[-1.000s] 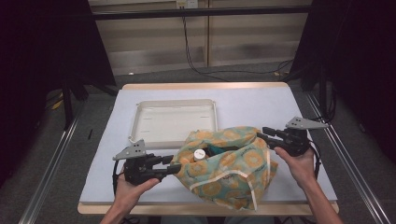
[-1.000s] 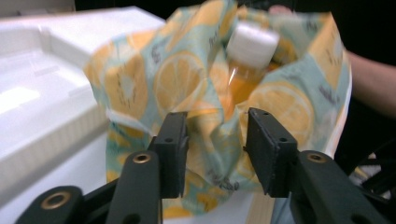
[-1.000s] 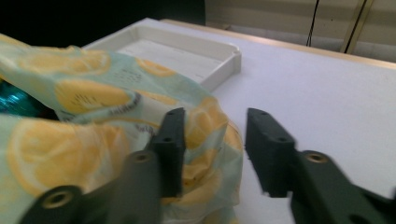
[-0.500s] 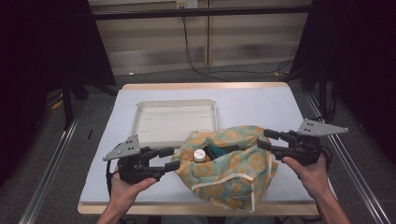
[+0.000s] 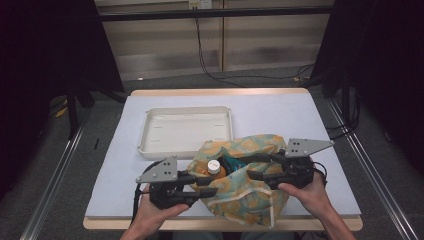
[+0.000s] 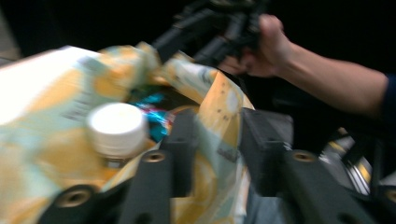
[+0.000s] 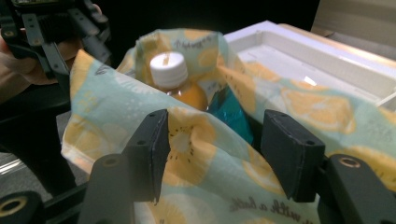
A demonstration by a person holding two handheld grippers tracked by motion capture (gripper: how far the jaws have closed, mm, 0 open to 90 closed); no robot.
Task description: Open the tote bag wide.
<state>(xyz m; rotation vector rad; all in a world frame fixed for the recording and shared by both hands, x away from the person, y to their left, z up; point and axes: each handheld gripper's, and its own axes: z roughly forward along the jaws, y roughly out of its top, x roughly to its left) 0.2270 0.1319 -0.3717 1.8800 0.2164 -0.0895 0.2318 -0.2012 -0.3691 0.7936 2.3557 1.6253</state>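
Note:
A cloth bag (image 5: 250,200) with a lemon print lies at the table's front. In its mouth stand an orange bottle with a white cap (image 5: 215,166) and a teal packet (image 5: 232,162). My left gripper (image 5: 212,183) is at the bag's left rim. Its jaws have just been closing, and in the left gripper view the gripper (image 6: 218,140) pinches a fold of the bag (image 6: 219,107) beside the cap (image 6: 116,128). My right gripper (image 5: 248,166) is at the right rim. Its jaws have just been opening, and the gripper (image 7: 215,140) straddles the rim loosely, near the bottle (image 7: 169,70).
A shallow white tray (image 5: 185,130) sits just behind the bag, its near edge close to the bag's far side. The table's white mat (image 5: 280,110) stretches to the right and back. Dark frame rails run along both sides of the table.
The left gripper has shifted right, in against the bag. The right gripper swung out to the right, then came back left to the rim. The bag's mouth stands wider, showing the teal packet.

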